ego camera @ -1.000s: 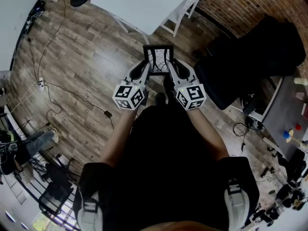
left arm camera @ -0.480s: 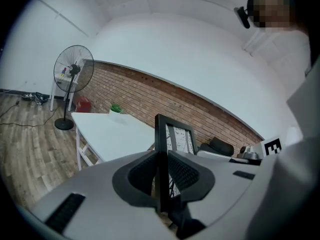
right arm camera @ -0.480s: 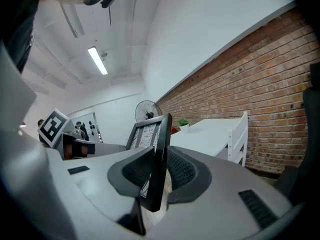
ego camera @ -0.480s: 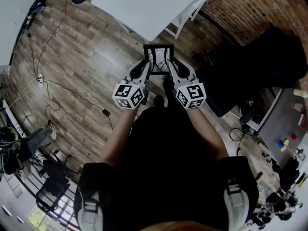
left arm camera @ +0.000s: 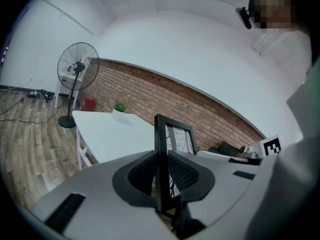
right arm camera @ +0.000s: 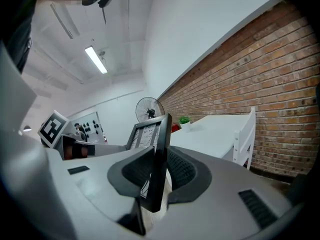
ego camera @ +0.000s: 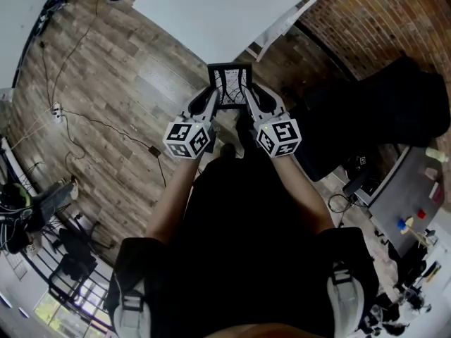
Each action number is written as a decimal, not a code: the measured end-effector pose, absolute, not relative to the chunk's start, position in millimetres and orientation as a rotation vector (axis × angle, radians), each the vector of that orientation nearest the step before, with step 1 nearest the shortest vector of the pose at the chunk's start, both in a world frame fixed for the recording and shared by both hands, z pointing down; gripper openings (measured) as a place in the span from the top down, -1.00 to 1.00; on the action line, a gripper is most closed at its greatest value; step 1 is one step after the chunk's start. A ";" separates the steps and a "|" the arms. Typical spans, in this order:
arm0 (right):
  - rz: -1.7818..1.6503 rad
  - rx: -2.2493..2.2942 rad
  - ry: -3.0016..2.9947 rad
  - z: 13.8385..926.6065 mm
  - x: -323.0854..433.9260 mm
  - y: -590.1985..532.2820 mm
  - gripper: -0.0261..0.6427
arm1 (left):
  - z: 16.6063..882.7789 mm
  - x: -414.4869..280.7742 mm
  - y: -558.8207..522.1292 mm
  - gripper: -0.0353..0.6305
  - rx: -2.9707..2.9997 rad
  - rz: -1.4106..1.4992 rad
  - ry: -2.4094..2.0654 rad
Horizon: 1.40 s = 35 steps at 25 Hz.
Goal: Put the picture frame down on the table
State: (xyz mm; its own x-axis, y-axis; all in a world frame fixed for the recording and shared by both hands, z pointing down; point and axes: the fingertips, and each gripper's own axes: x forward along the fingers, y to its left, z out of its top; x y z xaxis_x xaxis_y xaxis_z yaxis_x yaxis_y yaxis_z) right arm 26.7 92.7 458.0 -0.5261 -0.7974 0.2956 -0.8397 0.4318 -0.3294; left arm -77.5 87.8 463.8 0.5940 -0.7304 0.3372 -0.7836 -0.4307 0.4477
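— Step in hand?

— Carrying, by the look of it. Picture frame (ego camera: pixel 230 86) held upright in the air over the wooden floor (ego camera: pixel 120 83), just short of the near edge of the white worktop (ego camera: pixel 225 5). Not yet set down.

— Grip?

— Two-sided. Left gripper (ego camera: pixel 211 98) clamped on the frame's left edge, right gripper (ego camera: pixel 249 98) clamped on its right edge. Ribbed pads pressed against the black moulding in both gripper views, with the frame standing edge-on between each pair of jaws.

— Pose of the hands?

— Forearms stretched forward, close together and side by side. Both grippers aimed ahead and tipped a little downward, marker cubes turned up toward the head camera. Picture side facing back toward that camera, top rail roughly level.

— Next move?

— Probably a carry forward past the worktop edge, then a lowering of both sides together, down to contact at the bottom rail. Calls for matched hands, with any lag on one side likely to twist the frame in the pads. Worth keeping clear of the small potted plant (left arm camera: pixel 119 108) on the worktop and the white chair (ego camera: pixel 282 23) beside it. Release only once settled, both pairs of jaws opened together.
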 end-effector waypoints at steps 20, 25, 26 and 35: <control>0.748 1.357 -2.634 466.1 54.0 -20.2 0.70 | 466.7 -50.5 -16.1 0.65 2.196 0.145 -1.299; 0.741 1.298 -2.654 468.0 58.7 -44.6 0.70 | 468.4 -45.4 -36.5 0.65 2.169 0.131 -1.341; 0.743 1.290 -2.658 468.4 59.7 -49.3 0.70 | 469.3 -44.3 -40.3 0.64 2.163 0.130 -1.349; 0.746 1.223 -2.672 477.1 75.5 -79.8 0.70 | 475.8 -27.7 -65.0 0.65 2.129 0.119 -1.387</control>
